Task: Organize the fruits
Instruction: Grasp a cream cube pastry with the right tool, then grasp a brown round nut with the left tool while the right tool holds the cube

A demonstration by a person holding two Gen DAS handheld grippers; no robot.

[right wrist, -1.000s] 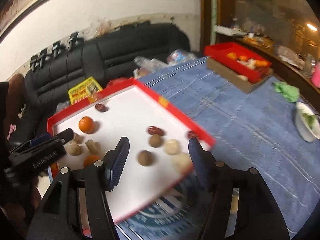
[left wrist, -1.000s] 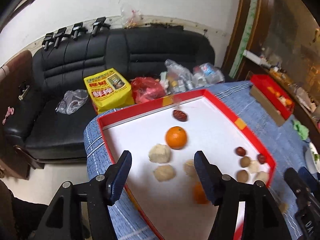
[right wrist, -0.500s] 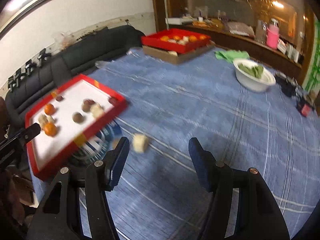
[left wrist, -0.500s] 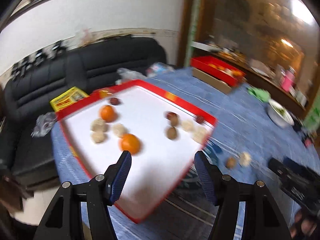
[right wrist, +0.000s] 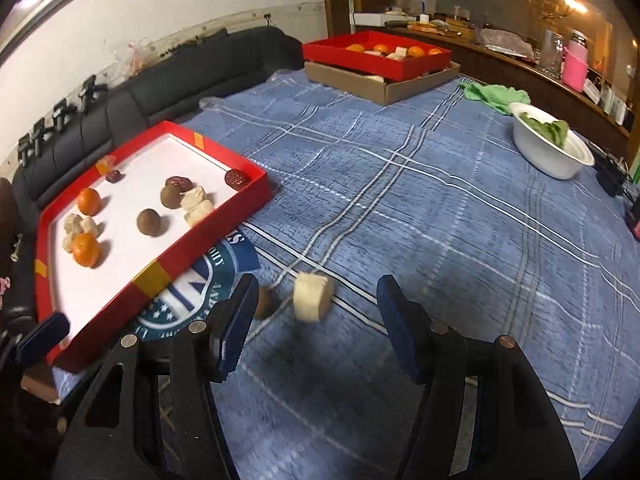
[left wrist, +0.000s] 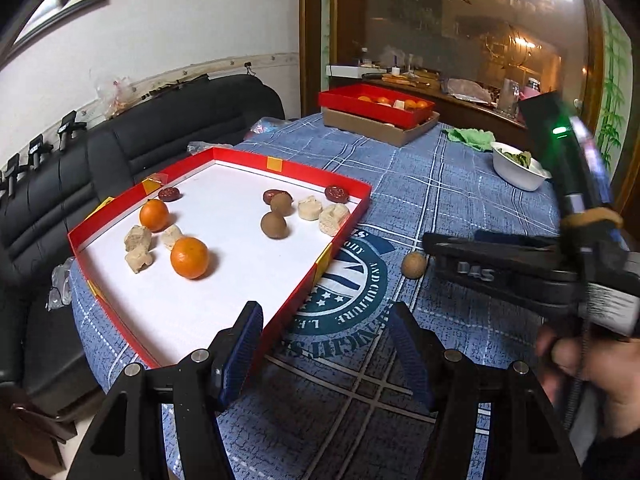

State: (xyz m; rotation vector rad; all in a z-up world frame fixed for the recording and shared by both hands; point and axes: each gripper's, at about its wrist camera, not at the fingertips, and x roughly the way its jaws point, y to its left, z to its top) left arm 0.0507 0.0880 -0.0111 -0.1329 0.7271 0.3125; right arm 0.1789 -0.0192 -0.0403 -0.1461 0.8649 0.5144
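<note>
A red tray (left wrist: 344,188) (right wrist: 240,208) with a white floor lies on the blue cloth. It holds two oranges (left wrist: 189,257) (right wrist: 86,249), brown round fruits (left wrist: 274,225), dark red dates and pale chunks. A brown fruit (left wrist: 414,265) (right wrist: 265,303) and a pale cake (right wrist: 313,297) lie loose on the cloth outside the tray. My left gripper (left wrist: 326,356) is open and empty above the tray's near corner. My right gripper (right wrist: 316,324) is open and empty, its fingers either side of the pale cake. It also shows side-on in the left wrist view (left wrist: 460,250).
A second red tray (right wrist: 376,54) of fruit sits on a cardboard box at the far end. A white bowl (right wrist: 552,148) with greens and a green cloth (right wrist: 494,94) lie at the right. A black sofa (left wrist: 160,136) stands behind the table.
Both grippers have swung right, away from the tray toward the open cloth. The right gripper has come down close to the loose pale cake and brown fruit.
</note>
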